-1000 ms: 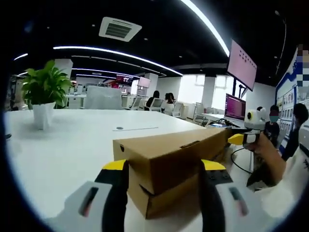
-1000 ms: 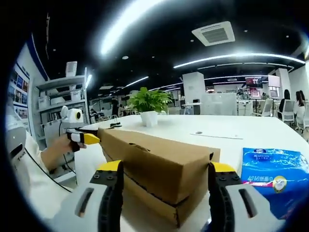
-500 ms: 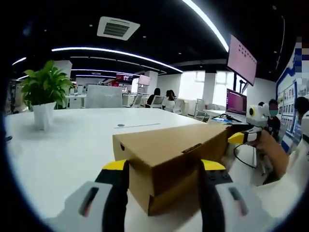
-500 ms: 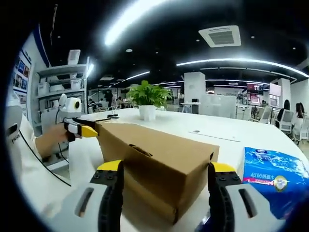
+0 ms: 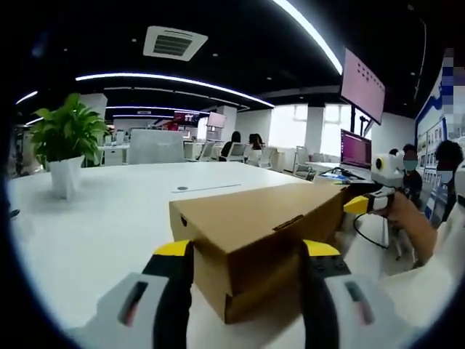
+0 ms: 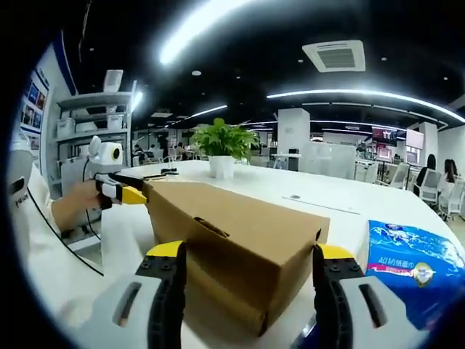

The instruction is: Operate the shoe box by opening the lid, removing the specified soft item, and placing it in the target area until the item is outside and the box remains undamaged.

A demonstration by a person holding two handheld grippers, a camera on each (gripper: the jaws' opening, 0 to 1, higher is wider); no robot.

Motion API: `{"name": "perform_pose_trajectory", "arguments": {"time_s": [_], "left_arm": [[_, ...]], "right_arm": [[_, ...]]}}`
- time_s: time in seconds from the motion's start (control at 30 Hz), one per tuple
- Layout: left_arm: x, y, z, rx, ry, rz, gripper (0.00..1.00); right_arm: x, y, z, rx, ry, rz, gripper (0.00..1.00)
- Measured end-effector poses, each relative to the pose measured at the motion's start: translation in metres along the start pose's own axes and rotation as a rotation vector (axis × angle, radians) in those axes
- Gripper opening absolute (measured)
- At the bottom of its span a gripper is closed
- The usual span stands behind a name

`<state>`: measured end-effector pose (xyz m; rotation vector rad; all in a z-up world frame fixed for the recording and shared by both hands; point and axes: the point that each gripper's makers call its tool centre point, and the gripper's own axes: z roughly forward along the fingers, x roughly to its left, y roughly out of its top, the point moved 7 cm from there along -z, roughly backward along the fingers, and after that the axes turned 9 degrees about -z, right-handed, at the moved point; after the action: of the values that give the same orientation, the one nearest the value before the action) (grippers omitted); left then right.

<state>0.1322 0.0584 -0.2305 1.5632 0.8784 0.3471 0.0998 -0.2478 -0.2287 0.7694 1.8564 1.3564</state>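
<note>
In the left gripper view, the left gripper (image 5: 247, 251) has its two yellow-tipped jaws set on either side of the near end of a brown cardboard shoe box (image 5: 254, 233), clamped against the end of the box; the box lies on a white table (image 5: 109, 218), lid down and closed, running away towards the table's right edge; at the box's far end the right gripper (image 5: 361, 205) touches it, held by a person's hand (image 5: 403, 218); a potted plant (image 5: 65, 149) stands near the table's far left edge (well apart from the box).

In the right gripper view, the right gripper (image 6: 247, 251) grips the opposite end of the same box (image 6: 232, 243), a jaw pressed to each side; the left gripper (image 6: 123, 195) meets the far end at the table's left edge; a blue tissue pack (image 6: 410, 265) lies on the table (image 6: 349, 207) just beside the right jaw; the plant (image 6: 221, 149) stands beyond the box.
</note>
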Motion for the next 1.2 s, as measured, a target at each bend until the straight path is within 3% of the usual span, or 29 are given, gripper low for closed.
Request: {"name": "perform_pose_trajectory", "arguments": {"time_s": [0.57, 0.77, 0.9, 1.07, 1.17, 1.2], "left_arm": [[0.002, -0.001, 0.0, 0.008, -0.003, -0.014, 0.66], [0.003, 0.007, -0.006, -0.039, -0.002, -0.004, 0.69], [0.0, 0.009, -0.008, -0.045, -0.022, 0.025, 0.72], [-0.005, 0.019, -0.014, -0.107, -0.036, 0.027, 0.75], [-0.005, 0.023, -0.017, -0.123, -0.019, 0.052, 0.76], [-0.005, 0.024, -0.018, -0.13, -0.018, 0.058, 0.77]], "right_arm": [[-0.001, 0.003, -0.007, -0.013, -0.018, 0.01, 0.65], [-0.003, 0.007, -0.011, -0.036, -0.012, 0.054, 0.69], [-0.001, 0.015, -0.015, -0.104, 0.008, 0.082, 0.77], [-0.001, 0.028, -0.022, -0.218, 0.04, 0.158, 0.8], [-0.002, 0.034, -0.029, -0.28, 0.06, 0.15, 0.83], [-0.003, 0.035, -0.031, -0.306, 0.056, 0.097, 0.83]]}}
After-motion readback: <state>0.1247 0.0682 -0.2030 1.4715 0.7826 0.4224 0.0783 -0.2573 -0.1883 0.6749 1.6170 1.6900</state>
